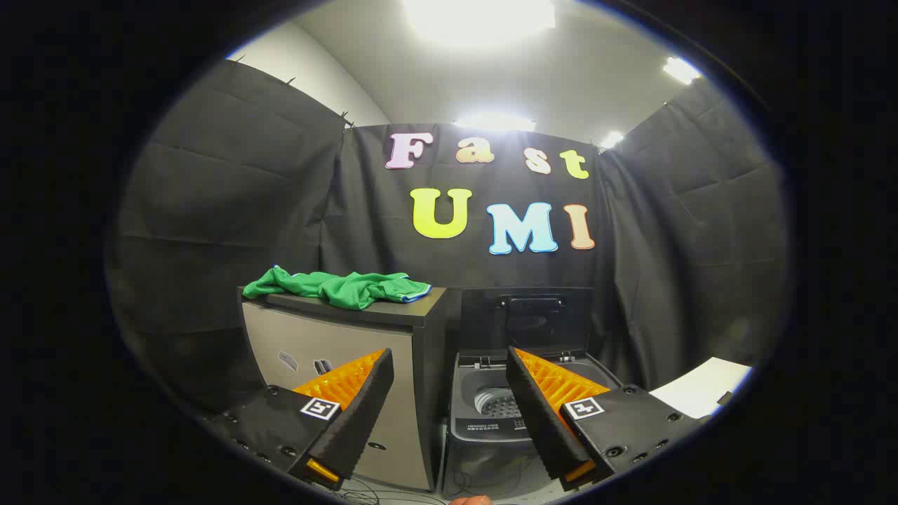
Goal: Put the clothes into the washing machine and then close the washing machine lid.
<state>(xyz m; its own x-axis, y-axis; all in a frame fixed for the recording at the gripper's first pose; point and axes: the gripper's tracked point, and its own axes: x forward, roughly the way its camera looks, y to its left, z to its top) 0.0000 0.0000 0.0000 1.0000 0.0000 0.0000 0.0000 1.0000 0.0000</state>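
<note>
A green garment (340, 286) with a blue-and-white hem lies crumpled on top of a grey cabinet (337, 351), up and beyond my left finger. To the cabinet's right stands a small grey top-loading washing machine (484, 421); its lid (527, 319) is raised upright at the back and the drum (497, 402) shows inside. My gripper (449, 365) is open, fingers wide apart with nothing between them. It hangs well short of both cabinet and machine. The right finger overlaps the machine's opening.
Black cloth walls close the booth behind and on both sides. A white sheet or board (701, 387) lies low to the right of the machine. Cables (484, 484) run on the floor before the machine.
</note>
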